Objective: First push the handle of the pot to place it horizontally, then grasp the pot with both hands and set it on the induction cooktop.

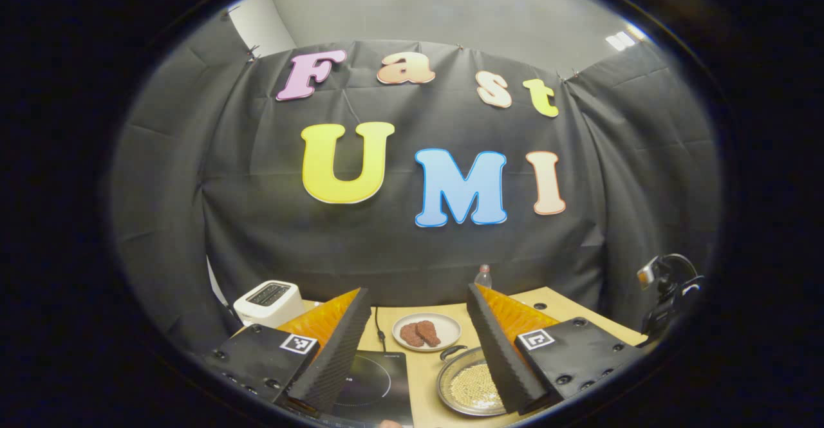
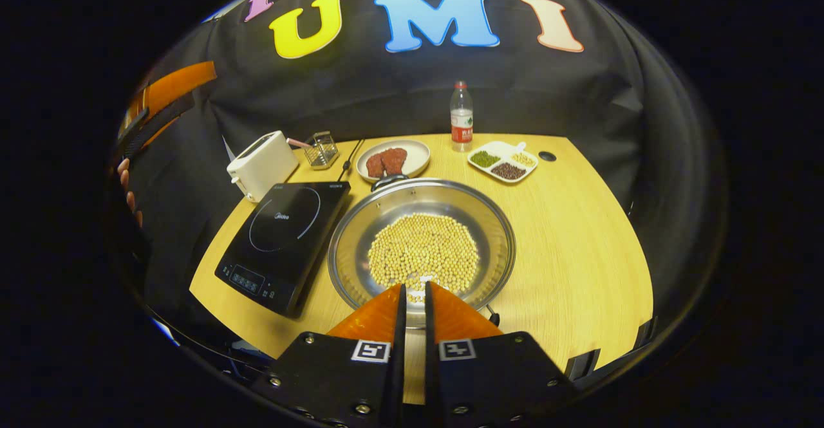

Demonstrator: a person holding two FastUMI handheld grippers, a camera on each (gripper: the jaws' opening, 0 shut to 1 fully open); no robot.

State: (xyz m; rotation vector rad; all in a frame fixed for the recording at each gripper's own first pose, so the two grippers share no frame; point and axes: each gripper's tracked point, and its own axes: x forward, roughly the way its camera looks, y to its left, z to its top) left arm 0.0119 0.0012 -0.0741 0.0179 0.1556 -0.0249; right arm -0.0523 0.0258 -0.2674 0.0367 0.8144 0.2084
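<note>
Right gripper fingers nearly together over shiny pot of beans, left gripper fingers spread.

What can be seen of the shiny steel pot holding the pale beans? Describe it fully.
The shiny, round, shallow steel pot sits upright on the light wooden table, beside the black induction cooktop and not on it. A layer of pale yellow beans covers its bottom. A dark loop handle sticks out at its far rim, toward the white plate of reddish-brown food. The right gripper, nearly closed, sits at its near rim; whether it touches is unclear.
</note>
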